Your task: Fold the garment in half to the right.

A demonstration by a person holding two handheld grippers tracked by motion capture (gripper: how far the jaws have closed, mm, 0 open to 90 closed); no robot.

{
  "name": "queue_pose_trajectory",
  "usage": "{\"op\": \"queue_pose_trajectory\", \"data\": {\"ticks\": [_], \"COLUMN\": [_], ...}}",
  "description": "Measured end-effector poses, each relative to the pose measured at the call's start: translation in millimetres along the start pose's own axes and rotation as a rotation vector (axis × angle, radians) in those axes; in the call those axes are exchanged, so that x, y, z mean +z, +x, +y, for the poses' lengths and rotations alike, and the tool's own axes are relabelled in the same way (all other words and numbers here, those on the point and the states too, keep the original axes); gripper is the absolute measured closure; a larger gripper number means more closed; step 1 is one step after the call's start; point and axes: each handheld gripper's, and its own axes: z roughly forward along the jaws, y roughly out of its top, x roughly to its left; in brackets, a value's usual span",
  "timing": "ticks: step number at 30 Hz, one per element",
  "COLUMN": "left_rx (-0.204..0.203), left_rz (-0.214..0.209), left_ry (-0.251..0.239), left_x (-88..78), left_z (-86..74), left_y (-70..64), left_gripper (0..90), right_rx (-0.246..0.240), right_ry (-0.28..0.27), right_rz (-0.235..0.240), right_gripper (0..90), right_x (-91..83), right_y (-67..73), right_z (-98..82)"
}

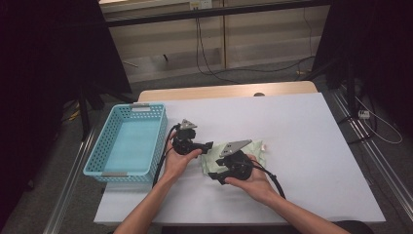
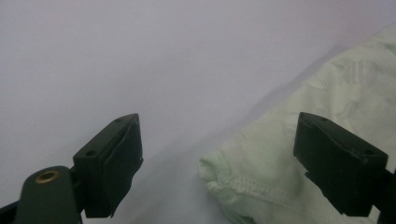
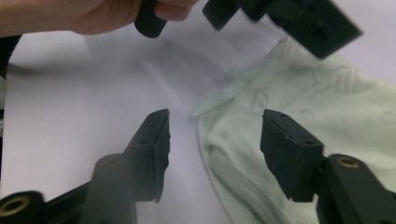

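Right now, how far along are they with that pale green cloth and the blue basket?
Barely started, by the look of it. Done: nothing yet; the basket holds nothing and the green cloth lies crumpled on the white table. In hand: the left gripper and the right gripper both hover open at the cloth's edge, neither pinching it. Left: probably gripping the cloth and handling it, perhaps into the basket.

Left claw (image 2: 217, 161) with jaws spread wide, nothing clamped between them, pale green cloth (image 2: 322, 126) with stitched hem lying between and beyond the jaws, white surface (image 2: 140, 60) beneath
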Motion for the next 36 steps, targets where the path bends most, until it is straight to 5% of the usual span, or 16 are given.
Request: {"op": "queue_pose_trajectory", "data": {"ticks": [14,24,36], "left_rx": [-0.026,-0.037,-0.040], "left_rz": [0.018,0.001,-0.045], "left_ry": [0.037,0.025,0.030], "left_x": [4.0,-2.8,-3.0], "left_z": [-6.3,-5.7,-5.6], "left_y": [12.2,19.3,12.8], "left_gripper": [17.3,23.3,30.3], "right_rx": [-0.018,-0.049,-0.086], "right_ry": [0.059,0.081,0.101], "right_rz": [-0.005,-0.035,-0.099], "right_gripper": [51.9,52.9,57.8], "right_x": [21.6,23.8,26.9], "right_y": [3.0,7.4,15.8], "right_z": [-5.2,-5.2,-4.5]}}
